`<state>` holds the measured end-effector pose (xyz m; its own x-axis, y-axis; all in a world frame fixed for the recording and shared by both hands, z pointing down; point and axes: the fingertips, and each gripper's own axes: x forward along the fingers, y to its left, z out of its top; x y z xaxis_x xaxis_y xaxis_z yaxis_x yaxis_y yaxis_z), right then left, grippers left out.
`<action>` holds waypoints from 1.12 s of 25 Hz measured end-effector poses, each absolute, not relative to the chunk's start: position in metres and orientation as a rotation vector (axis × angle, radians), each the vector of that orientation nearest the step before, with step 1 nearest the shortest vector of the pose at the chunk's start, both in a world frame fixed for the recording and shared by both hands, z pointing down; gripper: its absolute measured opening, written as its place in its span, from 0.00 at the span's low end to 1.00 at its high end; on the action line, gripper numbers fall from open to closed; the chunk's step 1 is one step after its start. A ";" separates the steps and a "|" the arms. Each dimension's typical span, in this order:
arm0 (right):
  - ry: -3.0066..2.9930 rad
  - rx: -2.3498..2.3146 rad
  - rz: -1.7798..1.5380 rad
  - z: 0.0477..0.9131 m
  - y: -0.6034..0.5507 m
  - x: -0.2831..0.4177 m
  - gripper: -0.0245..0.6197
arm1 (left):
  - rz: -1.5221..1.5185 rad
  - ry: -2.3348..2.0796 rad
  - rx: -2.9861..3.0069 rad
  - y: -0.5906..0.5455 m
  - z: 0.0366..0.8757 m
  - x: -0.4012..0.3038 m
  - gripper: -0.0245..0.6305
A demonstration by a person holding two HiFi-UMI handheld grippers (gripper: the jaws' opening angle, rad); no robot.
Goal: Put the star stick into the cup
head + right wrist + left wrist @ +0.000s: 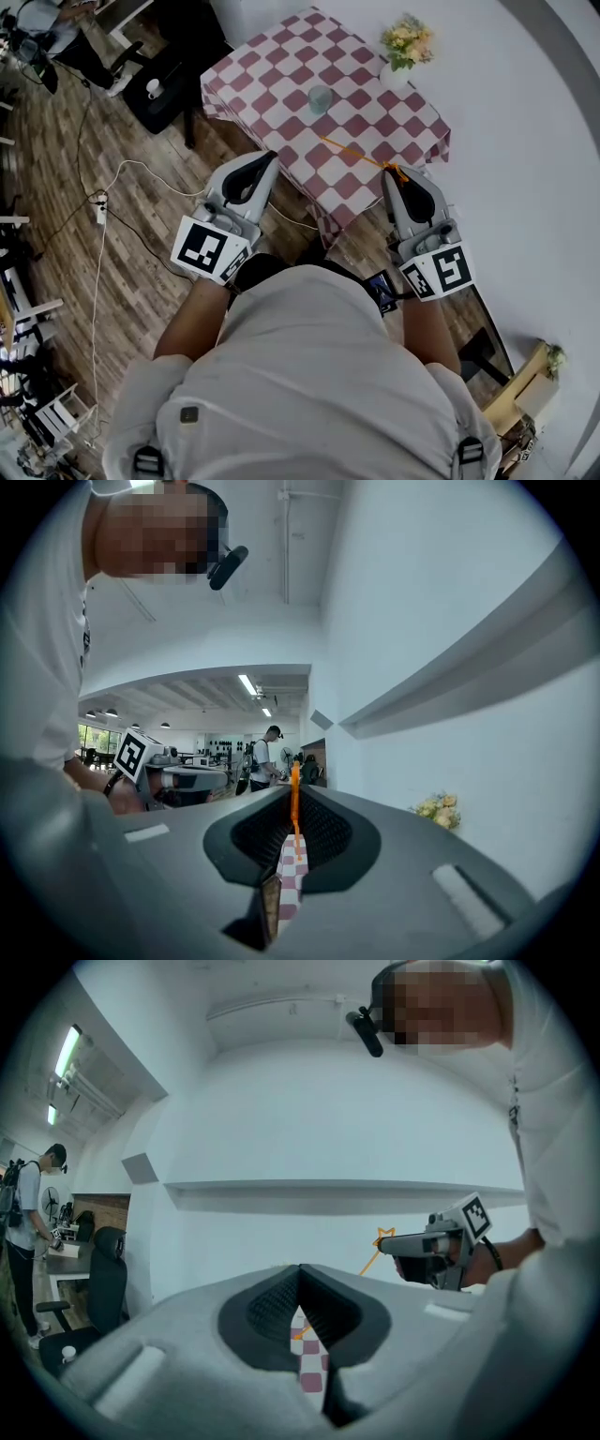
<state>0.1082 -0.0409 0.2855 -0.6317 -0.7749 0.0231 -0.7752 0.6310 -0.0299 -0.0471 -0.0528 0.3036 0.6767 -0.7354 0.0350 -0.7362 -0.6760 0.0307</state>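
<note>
The star stick (356, 155) is a thin orange rod lying slantwise over the near right part of the checkered table (281, 56). My right gripper (401, 176) is shut on it near its star end (384, 1237). In the right gripper view the stick (294, 803) stands up between the closed jaws. The cup (320, 97), a small clear glass, stands upright mid-table, beyond the stick's free end. My left gripper (270, 157) hovers at the table's near edge, shut with nothing in it.
A vase of flowers (405, 45) stands at the table's far right corner by the white wall. Cables and a power strip (100, 211) lie on the wooden floor at left. Black chairs (164, 84) stand beyond the table's left side. A person (272, 755) stands far off.
</note>
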 end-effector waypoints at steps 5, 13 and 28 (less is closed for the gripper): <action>-2.839 1.381 0.038 0.276 -0.047 0.135 0.08 | 0.047 -1.205 2.858 -0.056 0.304 -0.018 0.04; -2.833 1.430 0.018 0.270 -0.055 0.151 0.08 | 0.023 -1.160 2.875 -0.072 0.303 -0.002 0.04; -2.784 1.456 0.064 0.277 -0.122 0.145 0.08 | 0.013 -1.102 2.855 -0.141 0.314 -0.007 0.04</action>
